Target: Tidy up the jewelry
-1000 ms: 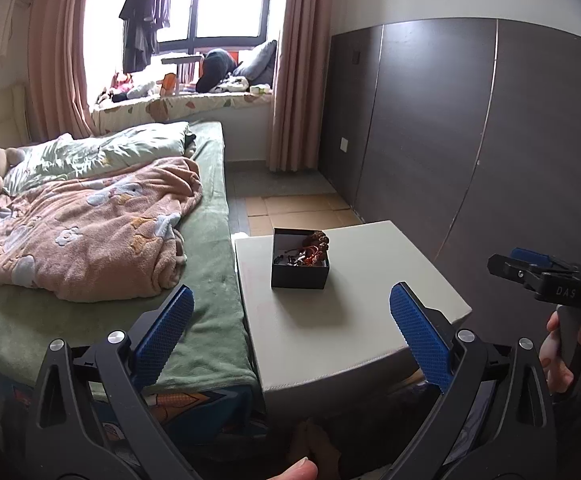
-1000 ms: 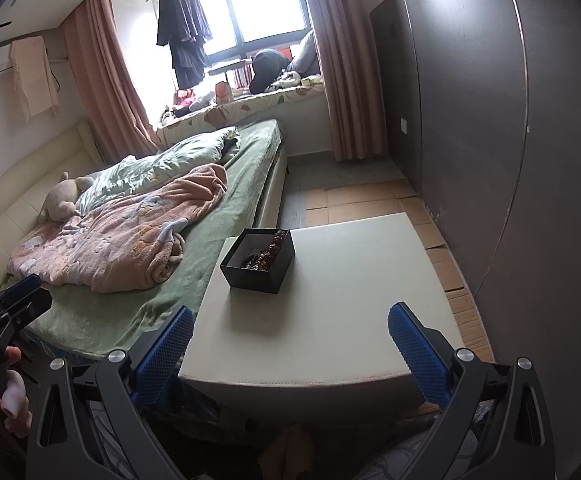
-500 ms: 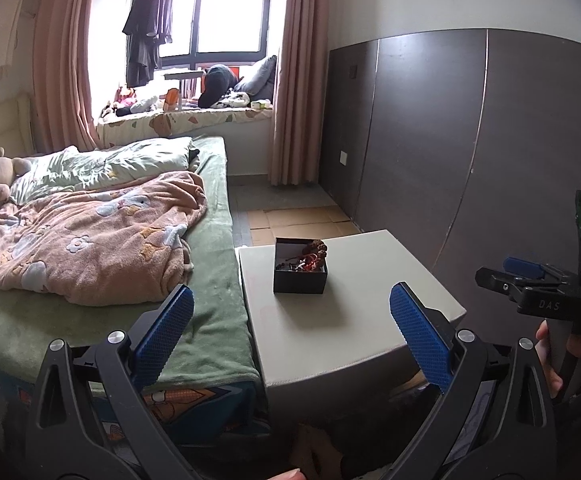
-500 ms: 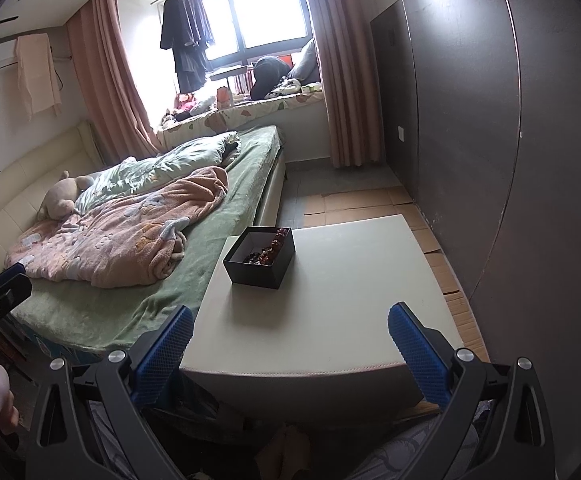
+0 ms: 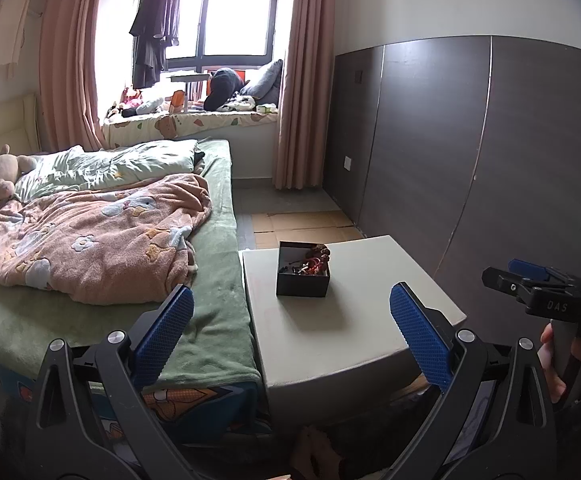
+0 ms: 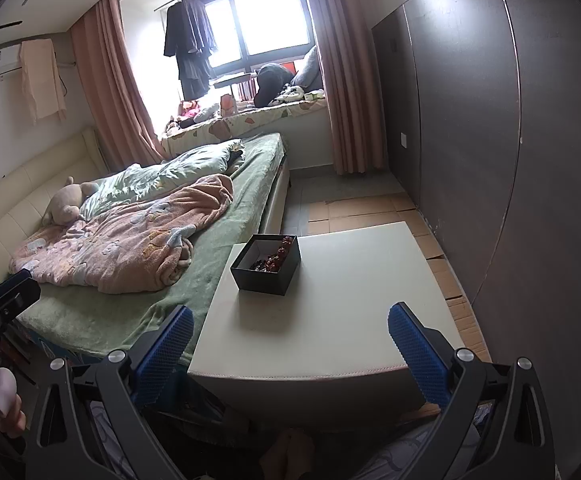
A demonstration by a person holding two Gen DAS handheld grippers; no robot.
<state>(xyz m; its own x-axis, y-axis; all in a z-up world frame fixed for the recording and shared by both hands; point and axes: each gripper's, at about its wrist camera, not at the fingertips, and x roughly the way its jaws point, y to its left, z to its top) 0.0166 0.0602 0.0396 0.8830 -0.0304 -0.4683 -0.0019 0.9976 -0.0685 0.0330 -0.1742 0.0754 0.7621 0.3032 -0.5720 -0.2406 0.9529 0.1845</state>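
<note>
A small black open box (image 5: 303,270) (image 6: 266,264) stands on a low white table (image 5: 362,320) (image 6: 330,320), near its far left part. Inside lies tangled jewelry (image 5: 310,264) (image 6: 272,260) with reddish-brown beads. My left gripper (image 5: 290,328) is open and empty, held well back from the table's near edge. My right gripper (image 6: 290,340) is open and empty, above the near edge. The right gripper also shows at the right of the left wrist view (image 5: 530,280), and the left gripper at the left edge of the right wrist view (image 6: 6,300).
A bed (image 5: 90,240) with a pink blanket and green sheet runs along the table's left side. A dark wardrobe wall (image 5: 470,140) stands to the right. Cardboard sheets (image 6: 370,208) lie on the floor beyond the table. A window seat with cushions is at the back.
Both grippers have drawn back and risen a little, so the table and box look smaller and farther. Both stay open and empty.
</note>
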